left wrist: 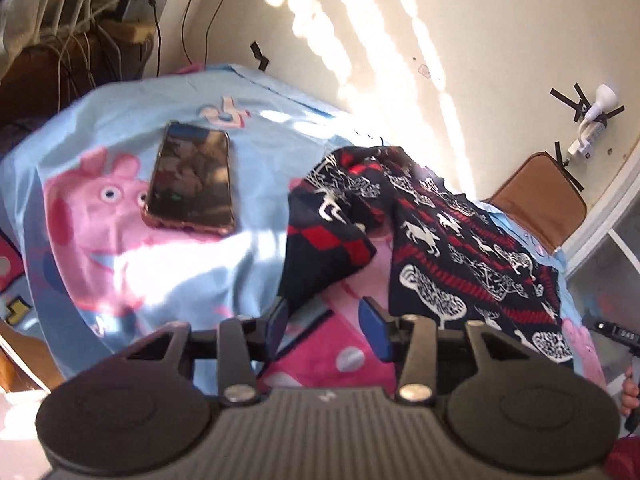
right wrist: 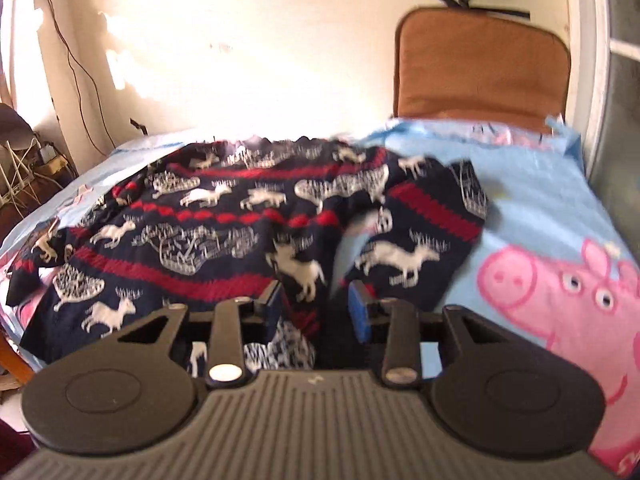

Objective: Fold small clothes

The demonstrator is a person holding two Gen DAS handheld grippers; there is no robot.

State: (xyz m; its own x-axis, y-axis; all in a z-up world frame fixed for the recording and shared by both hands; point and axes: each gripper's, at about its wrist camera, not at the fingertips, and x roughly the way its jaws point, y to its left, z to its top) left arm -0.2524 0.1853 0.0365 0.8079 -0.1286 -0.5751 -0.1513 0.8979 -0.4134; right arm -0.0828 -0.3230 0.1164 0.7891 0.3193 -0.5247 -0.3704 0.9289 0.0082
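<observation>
A small navy sweater point(right wrist: 224, 232) with red bands and white reindeer lies crumpled on a light blue cartoon-pig sheet point(right wrist: 532, 208). In the left wrist view the sweater point(left wrist: 448, 248) sits right of centre, one sleeve point(left wrist: 324, 236) drooping toward my left gripper point(left wrist: 326, 324), which is open and empty with the sleeve end just beyond its left finger. My right gripper point(right wrist: 316, 308) is open, its fingers either side of the sweater's near edge; dark knit fabric lies between them, not pinched.
A phone point(left wrist: 192, 178) lies on the sheet to the left of the sweater. A brown padded chair back point(right wrist: 480, 68) stands at the far right edge against the cream wall. Cables and clutter are at the far left point(left wrist: 80, 40).
</observation>
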